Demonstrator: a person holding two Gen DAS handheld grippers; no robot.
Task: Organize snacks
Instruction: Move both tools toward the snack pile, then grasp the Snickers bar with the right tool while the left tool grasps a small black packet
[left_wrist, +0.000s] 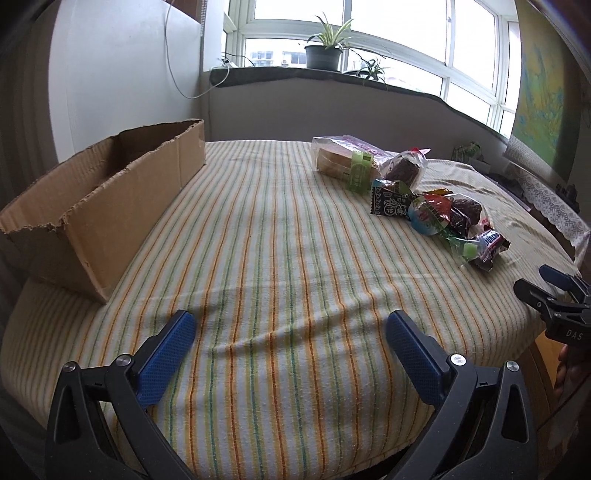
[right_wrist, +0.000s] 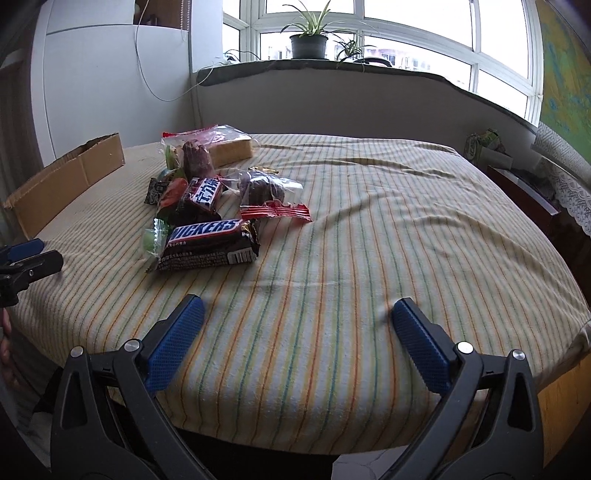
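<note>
Both my jaws hang released over the worktop's near edge, holding nothing. The snack pile (right_wrist: 207, 206) lies well apart from the cardboard box (left_wrist: 99, 206), open striped cloth (left_wrist: 277, 240) between them. I'd take the Snickers bar (right_wrist: 210, 240) first (nearest my right gripper (right_wrist: 295, 325)), pinching across its width, then carry it boxward.
</note>
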